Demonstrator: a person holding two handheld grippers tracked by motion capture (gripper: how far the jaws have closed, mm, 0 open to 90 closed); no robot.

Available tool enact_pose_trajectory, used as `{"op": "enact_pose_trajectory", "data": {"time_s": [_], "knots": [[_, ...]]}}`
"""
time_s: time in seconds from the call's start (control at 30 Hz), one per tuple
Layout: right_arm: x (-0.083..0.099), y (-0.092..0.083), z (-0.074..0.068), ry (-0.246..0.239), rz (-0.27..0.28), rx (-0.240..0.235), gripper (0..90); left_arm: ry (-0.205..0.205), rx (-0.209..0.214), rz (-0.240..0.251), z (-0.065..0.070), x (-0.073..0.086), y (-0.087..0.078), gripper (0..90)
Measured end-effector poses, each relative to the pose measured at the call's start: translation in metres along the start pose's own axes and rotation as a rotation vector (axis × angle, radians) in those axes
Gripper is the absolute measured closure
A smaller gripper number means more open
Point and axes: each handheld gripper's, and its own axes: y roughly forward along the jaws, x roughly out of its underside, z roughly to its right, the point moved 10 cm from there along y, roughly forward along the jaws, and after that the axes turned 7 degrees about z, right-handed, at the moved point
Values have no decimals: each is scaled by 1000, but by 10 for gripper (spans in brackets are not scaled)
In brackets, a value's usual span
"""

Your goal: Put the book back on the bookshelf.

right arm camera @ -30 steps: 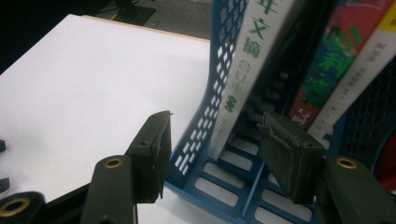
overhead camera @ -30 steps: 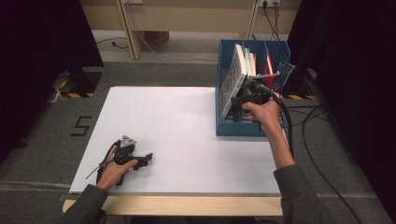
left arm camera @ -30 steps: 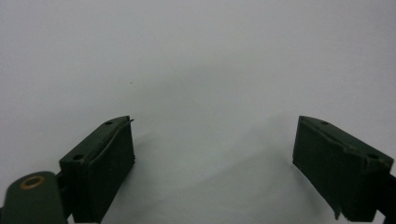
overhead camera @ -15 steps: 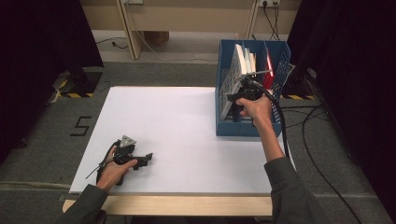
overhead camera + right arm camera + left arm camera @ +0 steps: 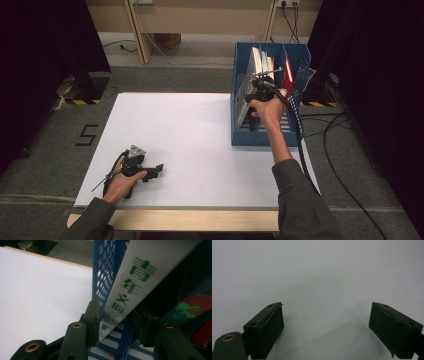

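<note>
- The right gripper (image 5: 261,86) was seen reaching into the blue file rack (image 5: 240,112) at the far right of the desk (image 5: 190,130), so its fingers were mostly lost behind the hand and the rack wall in the high view.
- In the right gripper view, a white book spine with green characters (image 5: 130,287) was caught between the fingers (image 5: 93,320), which had just been closing. The left pad looked pressed against it; contact on the right side was too dark to make out.
- The book was tilted, leaning against the rack's blue mesh wall (image 5: 106,272), with its top cut off by the frame edge.
- A red cover (image 5: 197,315) was glimpsed beside it, blurry and half in shadow, tbh unreadable.
- More books (image 5: 262,60) were stood in the rack in the high view; how many could not be told.
- The left gripper (image 5: 150,172) was rested on the near left of the desk, fingers (image 5: 265,327) spread wide with nothing between them, just bare white surface.
</note>
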Motion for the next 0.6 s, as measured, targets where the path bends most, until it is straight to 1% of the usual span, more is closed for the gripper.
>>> {"op": "enact_pose_trajectory", "data": {"time_s": [0.07, 0.17, 0.23, 0.3, 0.33, 0.37, 0.43, 0.47, 0.5, 0.6], "knots": [[-1, 1, -4, -37, -4, 3, 605, 0, 0, 0, 0, 0, 0, 117], [-2, 1, -12, -102, -11, -6, 634, 0, 0, 0, 0, 0, 0, 117], [-1, 1, -22, -152, -19, -31, 675, 1, 0, 0, 0, 0, 0, 116], [-1, 1, -31, -185, -23, -50, 710, 1, -1, 0, 0, 0, 0, 115], [-2, 1, -36, -190, -22, -62, 721, 1, -1, 0, 0, 0, 0, 116], [-2, 1, -37, -199, -27, -62, 721, 1, -1, 0, 0, 0, 0, 116], [-3, 3, -39, -171, -34, -72, 690, 0, 1, 0, 0, 0, 0, 116], [-5, 5, -39, -139, -28, -67, 648, 0, 2, 0, 0, 0, 0, 116], [-6, 6, -38, -130, -28, -60, 629, 0, 2, -1, 0, 0, 0, 116], [-10, 10, -35, -90, -11, -29, 518, 1, 4, -2, 0, 0, 0, 116]]}}
